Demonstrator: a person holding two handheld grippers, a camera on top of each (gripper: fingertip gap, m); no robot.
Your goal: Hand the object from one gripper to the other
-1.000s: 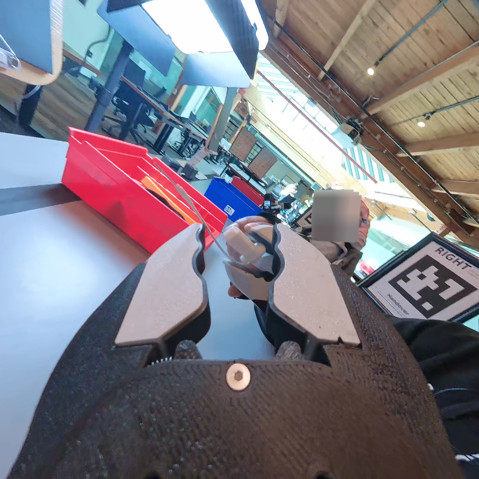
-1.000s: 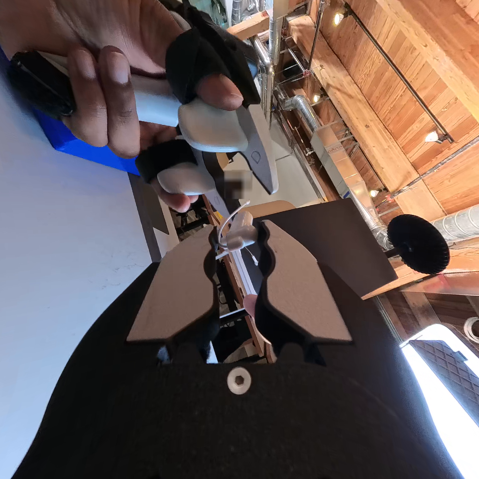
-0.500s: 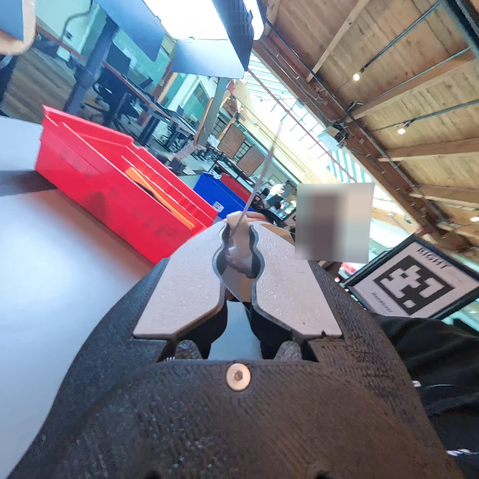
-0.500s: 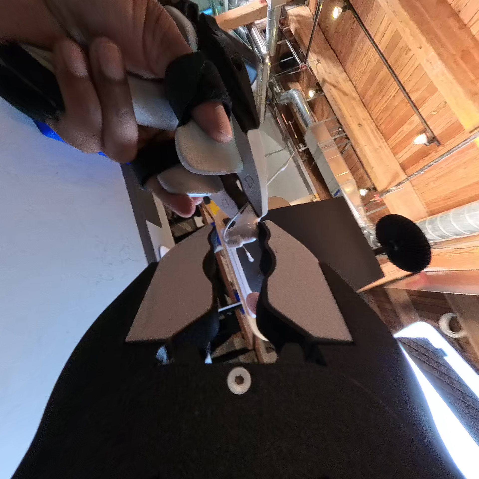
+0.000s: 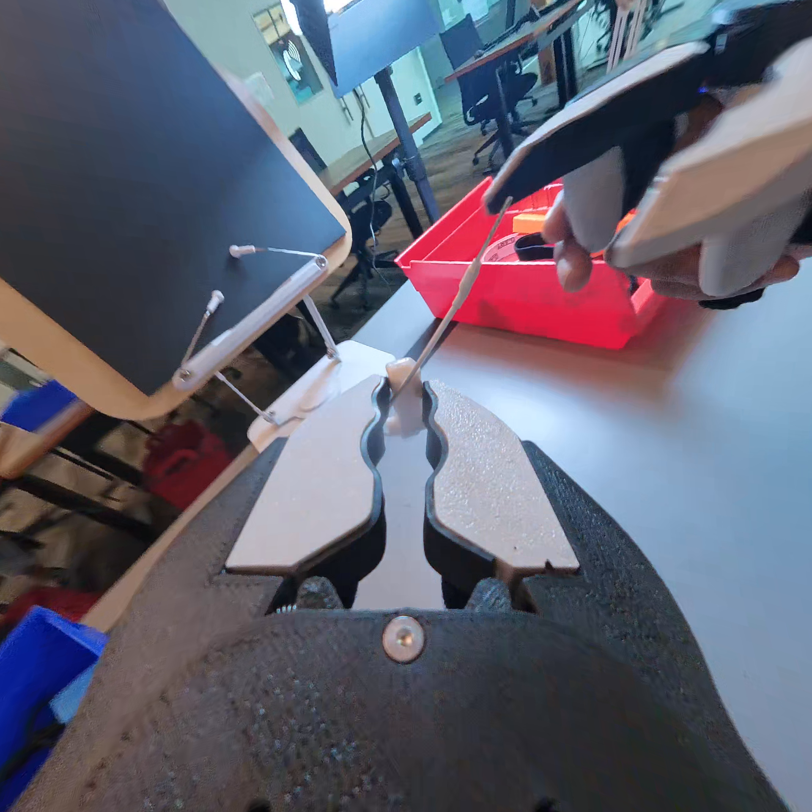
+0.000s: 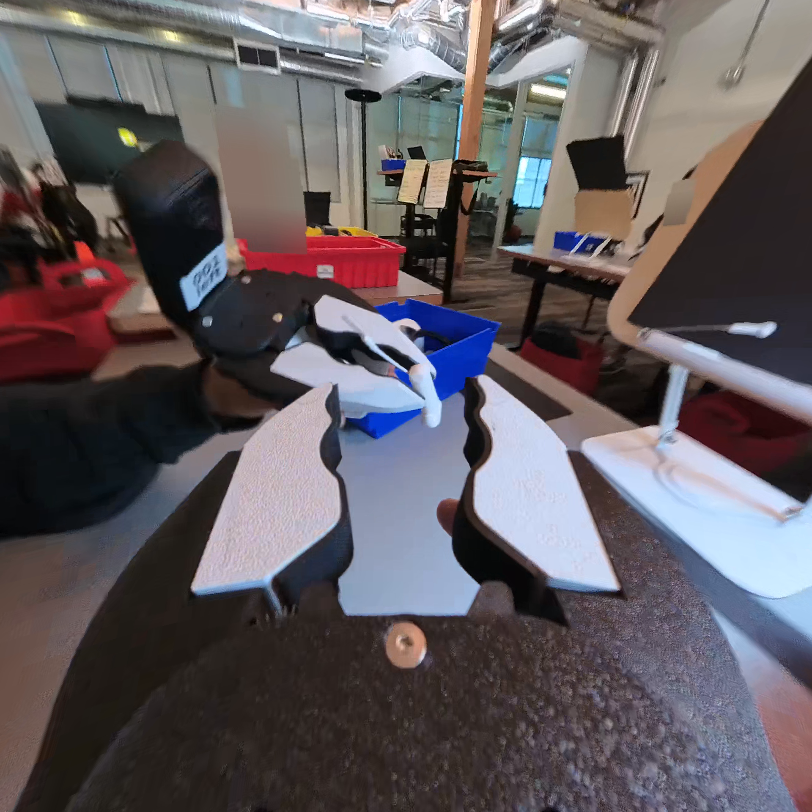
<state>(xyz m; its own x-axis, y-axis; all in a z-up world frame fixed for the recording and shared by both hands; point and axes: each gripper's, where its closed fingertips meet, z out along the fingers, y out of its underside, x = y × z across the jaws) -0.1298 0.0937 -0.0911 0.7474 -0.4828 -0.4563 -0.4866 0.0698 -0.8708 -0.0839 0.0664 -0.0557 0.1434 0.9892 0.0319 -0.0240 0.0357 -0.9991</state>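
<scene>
Handover complete: my left hand-held gripper point(image 5: 402, 406) is clamped on the small white plug with thin cord point(image 5: 403, 404); my right hand-held gripper point(image 6: 402, 406) stands apart, empty. Next, likely withdraw.

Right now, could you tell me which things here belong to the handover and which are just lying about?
In the job:
- left claw, shut on the white earbud
- right claw, open

Lying about:
- red bin
- blue bin
- stand
</scene>
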